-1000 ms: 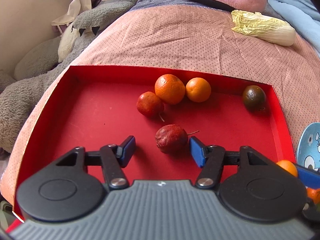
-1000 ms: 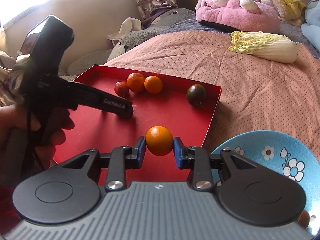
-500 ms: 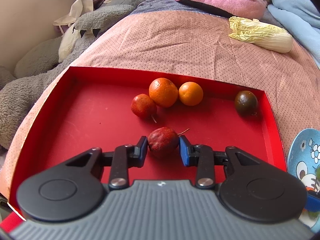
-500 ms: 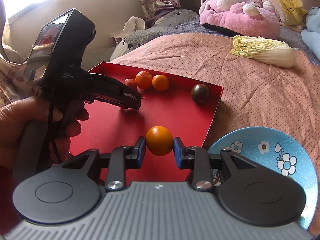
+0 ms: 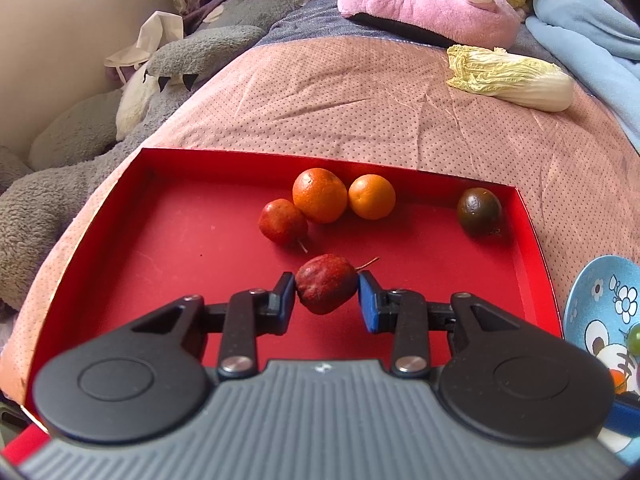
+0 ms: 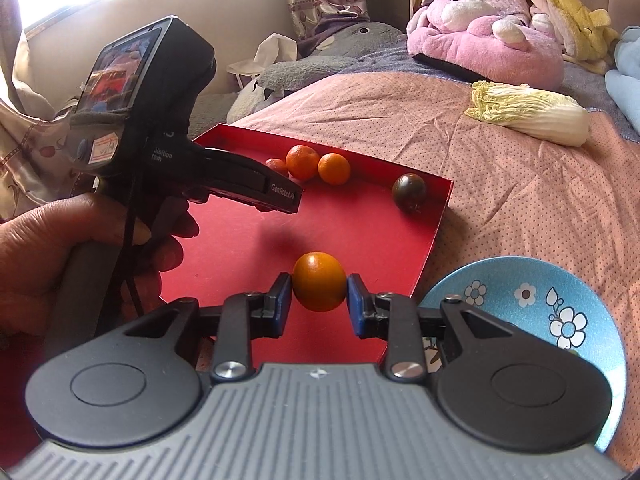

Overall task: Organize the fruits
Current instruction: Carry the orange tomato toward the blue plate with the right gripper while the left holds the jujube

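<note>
In the left wrist view my left gripper (image 5: pixel 327 289) is shut on a wrinkled dark red fruit (image 5: pixel 320 296) with a thin stem, over the red tray (image 5: pixel 180 248). Further back in the tray lie a smaller red fruit (image 5: pixel 282 221), two oranges (image 5: pixel 319 195) (image 5: pixel 371 196) and a dark green-brown fruit (image 5: pixel 479 211). In the right wrist view my right gripper (image 6: pixel 319 292) is shut on a small orange (image 6: pixel 319 280) above the tray's near right corner (image 6: pixel 424 264). The left gripper (image 6: pixel 276 196) and the hand holding it (image 6: pixel 60 248) show at the left.
A blue flowered bowl (image 6: pixel 532 296) sits just right of the tray on the pink dotted bedcover (image 6: pixel 520 184). A napa cabbage (image 6: pixel 528 112) lies further back. Plush toys, grey (image 5: pixel 100 128) and pink (image 5: pixel 424 4), line the left side and far end.
The left jaws have closed from wide open onto the dark red fruit. The right gripper has risen a little with its orange still held.
</note>
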`<state>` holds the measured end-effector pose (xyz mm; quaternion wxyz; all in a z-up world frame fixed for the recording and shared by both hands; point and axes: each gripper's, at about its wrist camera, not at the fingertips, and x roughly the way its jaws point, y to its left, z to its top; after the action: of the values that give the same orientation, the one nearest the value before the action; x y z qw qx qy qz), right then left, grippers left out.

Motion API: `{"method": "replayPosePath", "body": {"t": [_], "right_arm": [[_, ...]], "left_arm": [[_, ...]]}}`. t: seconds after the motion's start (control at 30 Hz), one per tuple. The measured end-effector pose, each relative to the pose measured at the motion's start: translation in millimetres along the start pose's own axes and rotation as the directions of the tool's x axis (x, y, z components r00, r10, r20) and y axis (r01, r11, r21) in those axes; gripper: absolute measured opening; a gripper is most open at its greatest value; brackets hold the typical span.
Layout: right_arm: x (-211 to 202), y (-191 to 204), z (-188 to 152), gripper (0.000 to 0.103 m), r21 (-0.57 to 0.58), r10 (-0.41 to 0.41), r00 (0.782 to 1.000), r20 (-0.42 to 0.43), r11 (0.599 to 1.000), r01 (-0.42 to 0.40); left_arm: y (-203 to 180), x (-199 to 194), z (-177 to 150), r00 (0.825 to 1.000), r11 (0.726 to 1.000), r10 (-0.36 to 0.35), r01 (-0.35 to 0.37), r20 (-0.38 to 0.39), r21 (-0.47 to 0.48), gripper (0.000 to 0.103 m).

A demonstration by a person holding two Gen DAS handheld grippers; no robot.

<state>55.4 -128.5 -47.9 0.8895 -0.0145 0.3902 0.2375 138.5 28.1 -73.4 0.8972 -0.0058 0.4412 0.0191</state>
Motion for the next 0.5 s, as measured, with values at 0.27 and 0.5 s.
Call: {"method": "replayPosePath", "body": {"t": [0.27, 0.5], "right_arm": [[-3.3, 1.0, -1.5, 0.035, -0.004, -0.001, 1.0, 0.004, 1.0, 0.001], [-6.5, 1.0, -2.1, 0.035, -0.001, -0.002, 1.0, 0.01, 1.0, 0.002]], "left_arm": [[-0.9, -4.2, -1.6, 1.0, 1.0, 0.001, -0.001, 0.012, 0.005, 0.037], [-1.7, -4.3, -2.1, 1.0, 1.0, 0.004, -0.004, 0.015, 0.01, 0.037]]}}
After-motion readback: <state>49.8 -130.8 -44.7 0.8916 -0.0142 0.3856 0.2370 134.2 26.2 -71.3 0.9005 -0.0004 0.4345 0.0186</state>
